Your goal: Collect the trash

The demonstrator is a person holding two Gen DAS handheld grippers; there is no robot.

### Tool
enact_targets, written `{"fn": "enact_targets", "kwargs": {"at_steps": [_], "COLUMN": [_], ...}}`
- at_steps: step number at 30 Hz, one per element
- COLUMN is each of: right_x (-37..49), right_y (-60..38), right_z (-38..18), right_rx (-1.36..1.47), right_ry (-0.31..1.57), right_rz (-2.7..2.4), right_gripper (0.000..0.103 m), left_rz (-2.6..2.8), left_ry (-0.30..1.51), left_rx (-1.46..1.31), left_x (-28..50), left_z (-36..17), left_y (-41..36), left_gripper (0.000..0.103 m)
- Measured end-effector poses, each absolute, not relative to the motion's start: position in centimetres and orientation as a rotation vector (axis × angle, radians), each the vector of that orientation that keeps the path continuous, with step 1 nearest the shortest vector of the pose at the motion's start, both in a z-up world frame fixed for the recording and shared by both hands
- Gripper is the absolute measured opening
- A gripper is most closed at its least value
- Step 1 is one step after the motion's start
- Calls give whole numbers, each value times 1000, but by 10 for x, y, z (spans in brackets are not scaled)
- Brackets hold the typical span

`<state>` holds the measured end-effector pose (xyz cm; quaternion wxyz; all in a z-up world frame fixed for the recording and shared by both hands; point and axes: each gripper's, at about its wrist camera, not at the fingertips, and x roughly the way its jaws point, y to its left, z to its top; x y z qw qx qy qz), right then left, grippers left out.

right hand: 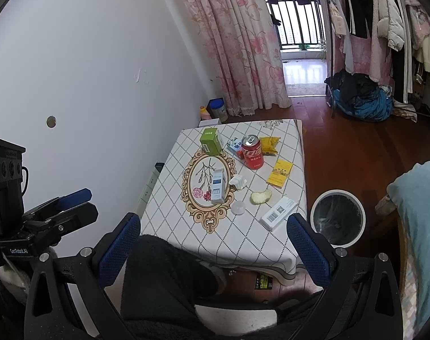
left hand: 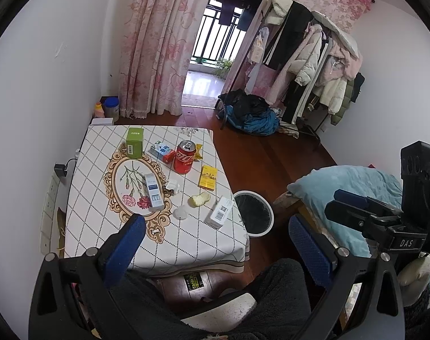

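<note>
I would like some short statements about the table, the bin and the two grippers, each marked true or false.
1. The red can stands upright on the table. True.
2. The bin stands on the table. False: it stands on the floor, beside the table.
3. The left gripper holds the green box. False: it is open and empty, and the box stands on the table.
4. The yellow packet lies flat near the table's edge on the bin's side. True.
5. The right gripper is shut. False: it is open, holding nothing.
</note>
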<state>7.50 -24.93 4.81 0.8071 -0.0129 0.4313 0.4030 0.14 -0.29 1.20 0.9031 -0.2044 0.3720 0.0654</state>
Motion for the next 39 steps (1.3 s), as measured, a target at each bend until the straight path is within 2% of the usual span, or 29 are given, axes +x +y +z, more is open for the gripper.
{"fn": "enact_targets", "kwargs": {"at_steps": [39], "right_x": [70], "right_y": [-238], "right_z": [48], "right_rx": [-44], "right_ry": [916], "right_rz": [872], "right_gripper": [103], "left_rz": [127], "left_ry": [763], "left_rx": [-414], "left_x": [-2], "left_z": [7], "left_y": [-4], "left_gripper": [103]}}
